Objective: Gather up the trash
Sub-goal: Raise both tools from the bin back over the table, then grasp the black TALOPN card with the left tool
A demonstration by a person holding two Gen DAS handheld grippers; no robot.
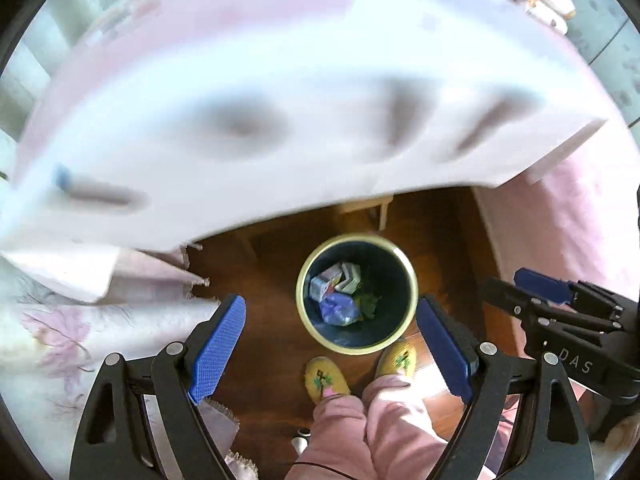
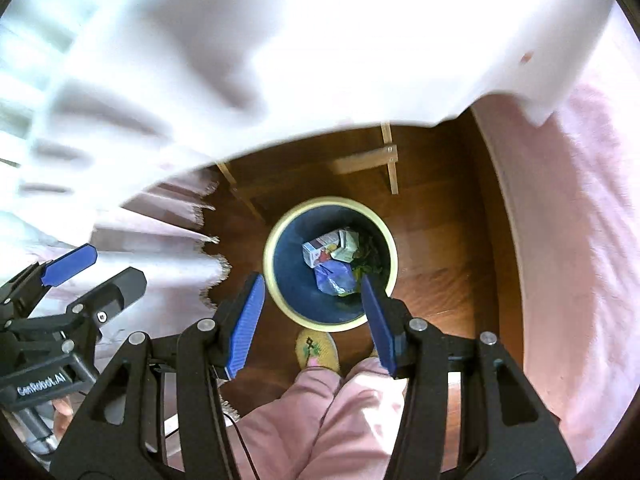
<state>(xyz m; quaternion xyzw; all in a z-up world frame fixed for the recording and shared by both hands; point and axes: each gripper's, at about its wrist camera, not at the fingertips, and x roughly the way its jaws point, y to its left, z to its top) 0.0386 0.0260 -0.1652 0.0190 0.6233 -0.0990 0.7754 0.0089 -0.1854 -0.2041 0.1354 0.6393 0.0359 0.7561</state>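
Observation:
A round bin with a pale yellow rim and dark blue inside stands on the wooden floor, below both grippers. In it lie a small carton, a crumpled blue plastic bag and green leaves. My left gripper hangs open over the bin's near rim with nothing between its blue pads. My right gripper is open too, with nothing between its pads, above the bin and its bag. Each gripper shows at the edge of the other's view: the right gripper and the left gripper.
A table draped in a white and pink cloth overhangs the far side, blurred. Its wooden legs stand just behind the bin. A person's pink trouser legs and yellow slippers are close to the bin's near side. Pink fabric fills the right.

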